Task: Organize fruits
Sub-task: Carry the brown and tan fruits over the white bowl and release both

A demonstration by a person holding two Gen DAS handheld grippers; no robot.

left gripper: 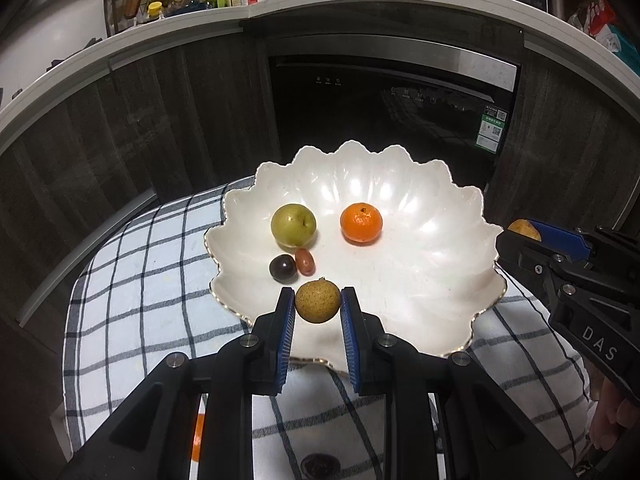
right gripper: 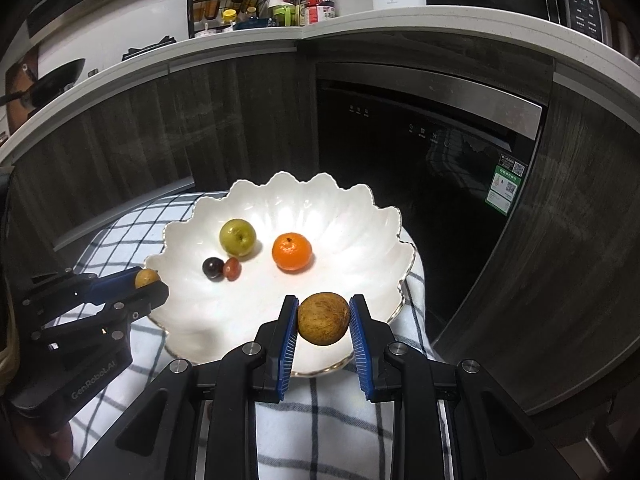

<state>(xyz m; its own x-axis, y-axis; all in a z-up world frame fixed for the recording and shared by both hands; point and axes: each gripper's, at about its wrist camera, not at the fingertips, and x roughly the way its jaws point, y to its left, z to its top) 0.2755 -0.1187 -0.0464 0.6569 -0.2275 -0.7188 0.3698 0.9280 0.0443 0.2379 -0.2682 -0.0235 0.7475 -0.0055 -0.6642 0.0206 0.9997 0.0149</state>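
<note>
While four fruits already lie in the scalloped white dish (left gripper: pixel 440 208) — a green apple-like fruit (left gripper: pixel 293 225), a mandarin (left gripper: pixel 361 223), a dark plum-like fruit (left gripper: pixel 282 267) and a small reddish oval fruit (left gripper: pixel 305 261), the last two touching — two more are on their way, one in each hand. The left tongs (left gripper: pixel 318 304) are closed on a speckled tan round fruit (left gripper: pixel 318 301), pinched between the blue pads and held over the dish's near edge. The right tongs (right gripper: pixel 324 318) grip a brown round fruit (right gripper: pixel 323 319) the same way, above the near right part of the dish. Neither fruit touches the dish, so the job looks past its middle: both held pieces need setting down. Low in the left wrist view, something orange (left gripper: pixel 197 436) and a dark round thing (left gripper: pixel 320 466) show on the checked cloth (left gripper: pixel 140 280) covering the counter, possibly fruit left to collect; I cannot tell for sure.
</note>
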